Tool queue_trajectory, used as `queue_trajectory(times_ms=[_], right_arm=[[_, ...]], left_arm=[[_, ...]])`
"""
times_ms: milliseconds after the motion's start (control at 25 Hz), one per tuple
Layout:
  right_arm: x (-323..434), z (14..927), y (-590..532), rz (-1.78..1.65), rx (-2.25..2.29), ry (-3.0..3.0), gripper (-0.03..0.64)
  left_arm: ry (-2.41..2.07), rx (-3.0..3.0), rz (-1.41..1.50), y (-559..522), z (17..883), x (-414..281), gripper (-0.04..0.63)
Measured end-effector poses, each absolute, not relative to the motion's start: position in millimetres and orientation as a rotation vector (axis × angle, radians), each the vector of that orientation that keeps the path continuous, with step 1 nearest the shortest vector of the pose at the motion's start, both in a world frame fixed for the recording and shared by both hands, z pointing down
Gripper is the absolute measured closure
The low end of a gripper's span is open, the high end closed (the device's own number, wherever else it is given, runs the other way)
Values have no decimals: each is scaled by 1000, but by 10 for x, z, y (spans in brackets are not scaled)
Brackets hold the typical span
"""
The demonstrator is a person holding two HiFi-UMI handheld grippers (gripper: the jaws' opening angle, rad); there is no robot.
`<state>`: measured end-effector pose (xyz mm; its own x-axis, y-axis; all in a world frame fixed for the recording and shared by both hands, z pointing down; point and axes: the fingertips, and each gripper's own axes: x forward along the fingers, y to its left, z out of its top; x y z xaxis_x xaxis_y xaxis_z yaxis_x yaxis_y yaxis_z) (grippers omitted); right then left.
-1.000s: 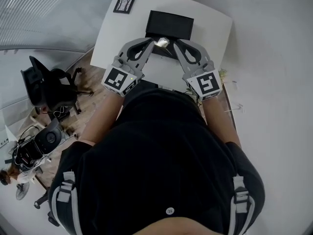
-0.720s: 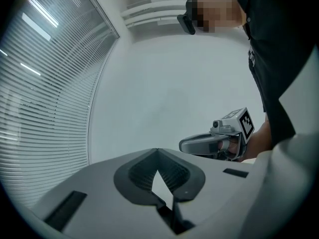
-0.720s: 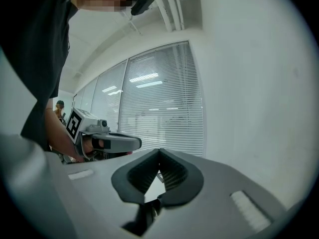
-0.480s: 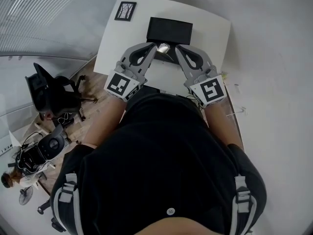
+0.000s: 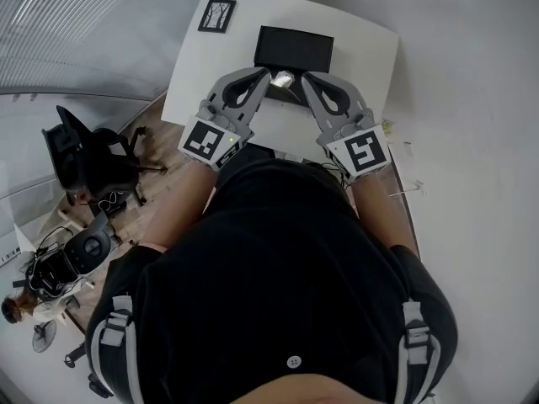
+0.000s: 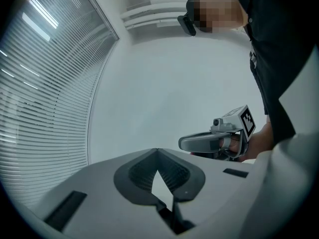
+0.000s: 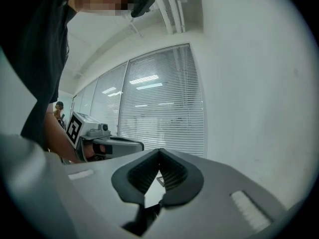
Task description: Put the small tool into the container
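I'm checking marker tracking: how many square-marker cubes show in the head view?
2. The left cube sits at the left gripper's rear, lower left of the container; the right cube at the right gripper's rear, lower right. None looks hidden.

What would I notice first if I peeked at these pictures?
Probably the two grey grippers, left gripper and right gripper, each with a black-and-white marker cube, pointing together over the white table. Right between their tips gleams a small shiny tool, just in front of the black container.
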<state>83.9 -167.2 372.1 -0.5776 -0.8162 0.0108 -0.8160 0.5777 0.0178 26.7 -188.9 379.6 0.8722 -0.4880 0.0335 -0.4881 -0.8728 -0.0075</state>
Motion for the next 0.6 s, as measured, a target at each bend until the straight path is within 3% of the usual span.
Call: queue_trajectory(times_ms=[600], right_arm=[[780, 3755, -1577, -17, 1421, -2760, 606]], left_arm=[[-799, 3036, 39, -1780, 3819, 207, 588]])
